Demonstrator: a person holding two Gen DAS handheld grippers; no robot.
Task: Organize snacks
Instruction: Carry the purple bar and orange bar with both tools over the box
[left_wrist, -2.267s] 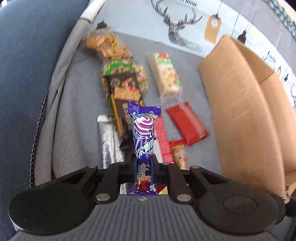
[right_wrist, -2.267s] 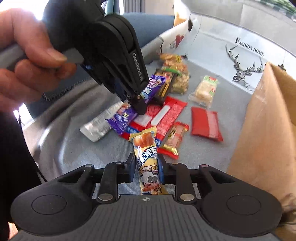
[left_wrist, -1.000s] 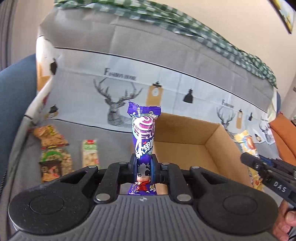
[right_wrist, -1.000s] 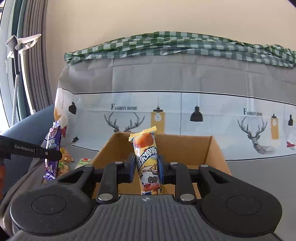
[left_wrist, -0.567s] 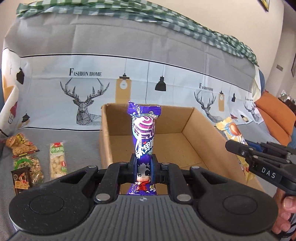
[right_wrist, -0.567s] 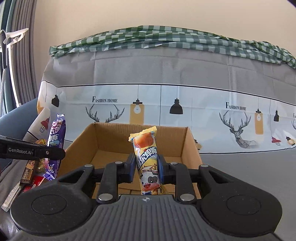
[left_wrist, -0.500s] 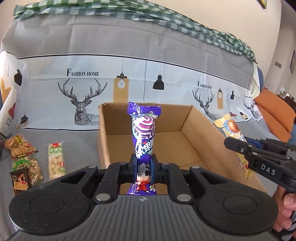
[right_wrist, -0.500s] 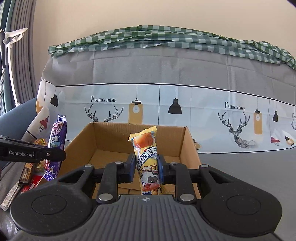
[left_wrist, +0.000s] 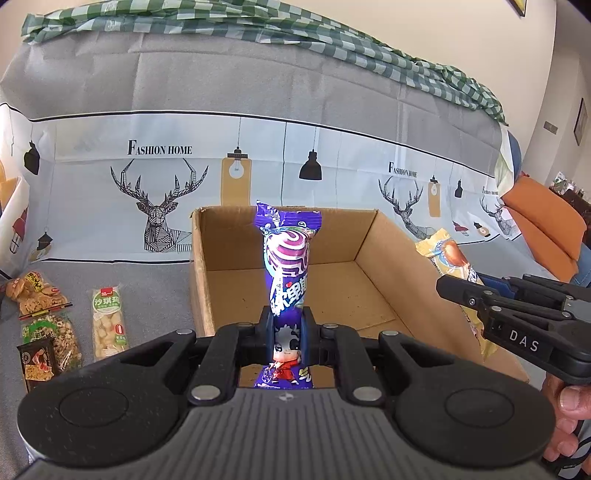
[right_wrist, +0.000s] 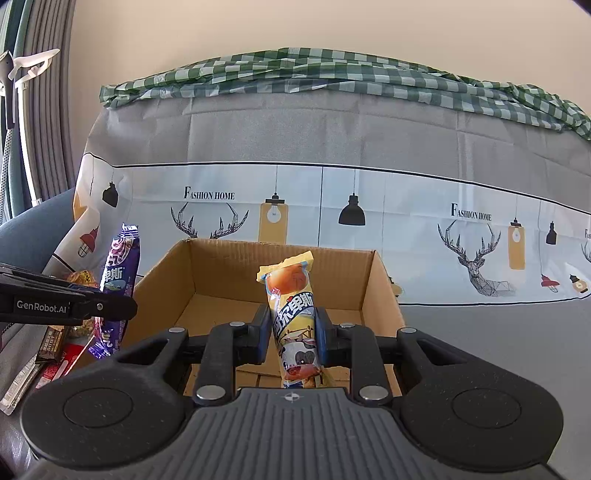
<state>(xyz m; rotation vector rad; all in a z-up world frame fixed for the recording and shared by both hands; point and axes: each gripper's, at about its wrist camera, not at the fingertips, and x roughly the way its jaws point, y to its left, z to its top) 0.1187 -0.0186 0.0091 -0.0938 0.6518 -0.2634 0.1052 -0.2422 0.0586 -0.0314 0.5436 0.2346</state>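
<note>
My left gripper is shut on a purple candy packet that stands upright between its pads, in front of the open cardboard box. My right gripper is shut on a yellow candy packet, also upright, with the same box just beyond it. In the left wrist view the right gripper comes in from the right at the box's right wall, carrying the yellow packet. The right wrist view shows the left gripper with the purple packet beside the box's left wall.
Several snack packets lie on the grey sofa seat left of the box, more near the left gripper. The sofa back carries a deer-print cover and a green checked cloth. A hand holds the right gripper. An orange cushion lies far right.
Both grippers lifted their packets off the seat and swung to face the box. In the last half second the box has drawn slightly nearer in both views; both grips are unchanged.
</note>
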